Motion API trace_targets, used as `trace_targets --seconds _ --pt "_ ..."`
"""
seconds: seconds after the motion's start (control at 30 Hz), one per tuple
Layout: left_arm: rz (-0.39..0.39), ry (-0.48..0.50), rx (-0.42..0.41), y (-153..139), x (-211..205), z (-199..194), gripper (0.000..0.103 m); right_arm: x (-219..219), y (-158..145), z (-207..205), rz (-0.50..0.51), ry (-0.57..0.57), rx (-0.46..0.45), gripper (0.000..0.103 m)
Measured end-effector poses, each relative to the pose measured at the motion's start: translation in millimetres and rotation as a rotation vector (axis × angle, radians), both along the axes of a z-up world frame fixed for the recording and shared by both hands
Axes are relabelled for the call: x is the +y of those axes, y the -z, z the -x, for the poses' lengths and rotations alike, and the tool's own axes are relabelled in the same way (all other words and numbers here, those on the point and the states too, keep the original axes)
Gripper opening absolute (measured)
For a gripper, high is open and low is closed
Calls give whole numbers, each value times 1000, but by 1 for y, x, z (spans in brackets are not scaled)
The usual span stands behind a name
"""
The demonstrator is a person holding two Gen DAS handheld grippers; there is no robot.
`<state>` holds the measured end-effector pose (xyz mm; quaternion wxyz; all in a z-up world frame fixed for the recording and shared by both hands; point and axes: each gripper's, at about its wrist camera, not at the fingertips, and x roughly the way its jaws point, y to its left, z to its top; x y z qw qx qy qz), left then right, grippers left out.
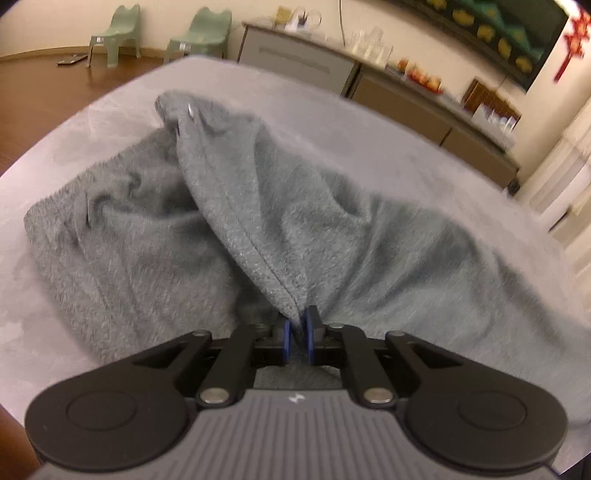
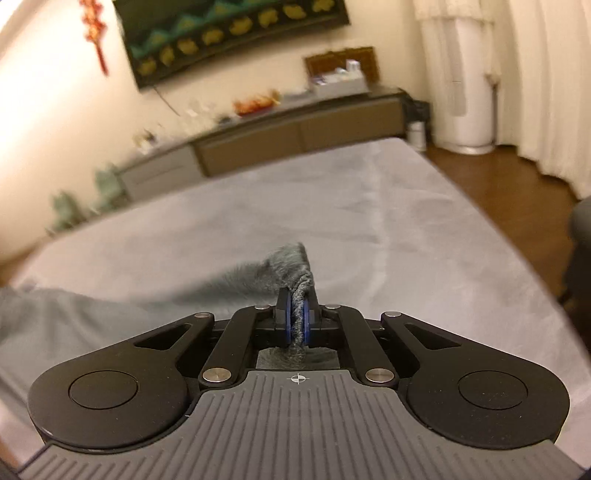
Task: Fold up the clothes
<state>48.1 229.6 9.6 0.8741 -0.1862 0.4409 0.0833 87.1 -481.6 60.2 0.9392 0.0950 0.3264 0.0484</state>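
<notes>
At bottom centre of both views, your left gripper (image 1: 300,330) and right gripper (image 2: 299,321) are each clamped on the grey garment (image 1: 229,206). It drapes crumpled over the grey sheet (image 1: 332,122).

No legible text — labels too blurred.

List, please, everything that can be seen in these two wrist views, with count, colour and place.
fleece garment: one, grey, heaped on the bed, pinched by both grippers
bed cover: one, pale grey, under the garment
small chairs: two, pale green, on the wooden floor beyond the bed
sideboard: one, grey-brown, along the far wall, cluttered on top
wall picture: one, dark with yellow shapes, above the sideboard
red knot ornament: one, beside the picture
curtains: white, far right
left gripper: black, blue pads, shut on a seam
right gripper: black, blue pads, shut on an edge
</notes>
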Motion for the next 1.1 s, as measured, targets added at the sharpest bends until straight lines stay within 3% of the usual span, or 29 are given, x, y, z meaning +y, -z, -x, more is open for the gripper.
trace_targets --seconds 0.07,0.13,0.17,0.2,0.33,0.4,0.43,0.5,0.6,0.67,0.7,0.83,0.97,1.03,1.1 --pt "-14 6 22 3 -4 -2 8 -2 21 -14 29 19 102 10" --pt "-16 9 23 2 -5 -1 8 2 28 -15 102 59 129 35" --pt "-8 8 12 0 -5 0 9 3 20 -9 125 86 96 50" --pt "2 6 -1 -3 -4 1 9 7 9 3 141 96 44 54" --pt "15 -8 -3 -2 -3 0 10 34 -17 60 101 -64 -127 47" --pt "9 -8 12 1 -5 0 10 46 5 58 123 -153 12 42" --pt "7 -7 16 2 -5 0 11 46 17 52 176 -115 89 42" --pt "23 3 -1 -1 -4 3 13 28 18 50 176 -14 108 68" --pt "30 6 -30 -6 -1 9 18 1 16 49 141 132 123 65" --pt "35 -14 -43 -8 5 14 22 -18 -3 56 -129 171 29 64" --pt "37 -27 -49 -9 8 16 22 -21 -8 59 -190 192 -5 66" --pt "65 -56 -72 -13 20 23 27 -8 -17 61 -32 304 -30 64" --pt "77 -65 -78 -13 25 24 28 26 -29 60 -21 159 -98 62" --pt "63 -58 -57 -9 20 20 28 47 -25 51 45 65 -56 61" --pt "49 -52 -39 -6 16 17 28 59 -14 31 134 45 25 52"
